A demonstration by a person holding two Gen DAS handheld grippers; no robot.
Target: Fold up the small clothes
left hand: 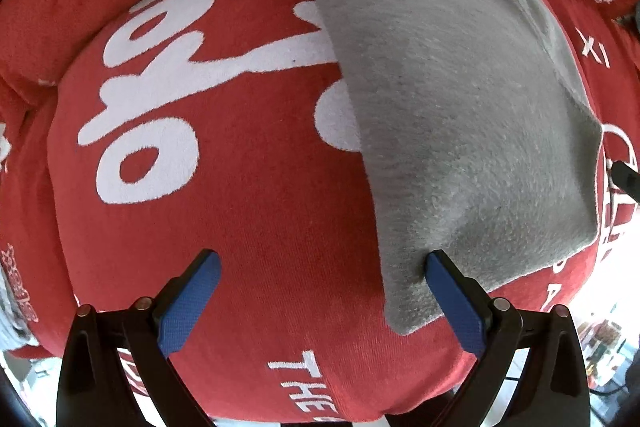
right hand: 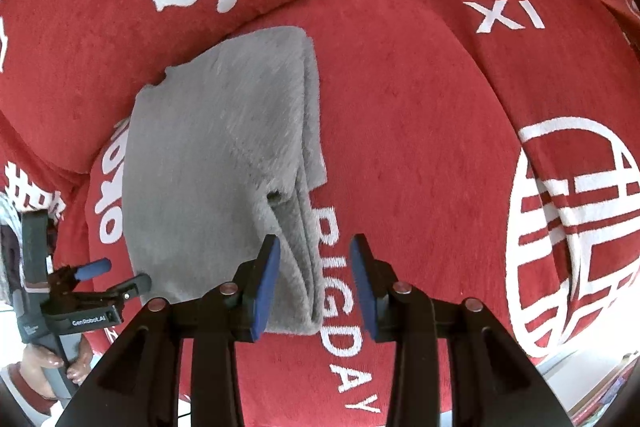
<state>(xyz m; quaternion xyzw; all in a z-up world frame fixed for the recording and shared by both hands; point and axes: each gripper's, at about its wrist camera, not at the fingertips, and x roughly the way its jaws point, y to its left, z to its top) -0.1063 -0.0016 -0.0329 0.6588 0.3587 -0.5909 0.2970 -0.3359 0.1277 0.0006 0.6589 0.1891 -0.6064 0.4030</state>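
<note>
Your left gripper (left hand: 320, 291) is gaping wide, one finger touching the folded grey cloth (left hand: 452, 107) lying on the red cushion (left hand: 240, 187); your right gripper (right hand: 316, 283) is hovering half-open over its near edge, gripping nothing.

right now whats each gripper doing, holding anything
Left gripper: open, holding nothing, one finger touching the grey cloth.
Right gripper: open, holding nothing, its fingers straddling the cloth's folded edge.

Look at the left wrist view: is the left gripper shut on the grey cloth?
No. The left gripper is wide open, and only one finger tip touches the edge of the grey cloth on the red cushion.
</note>
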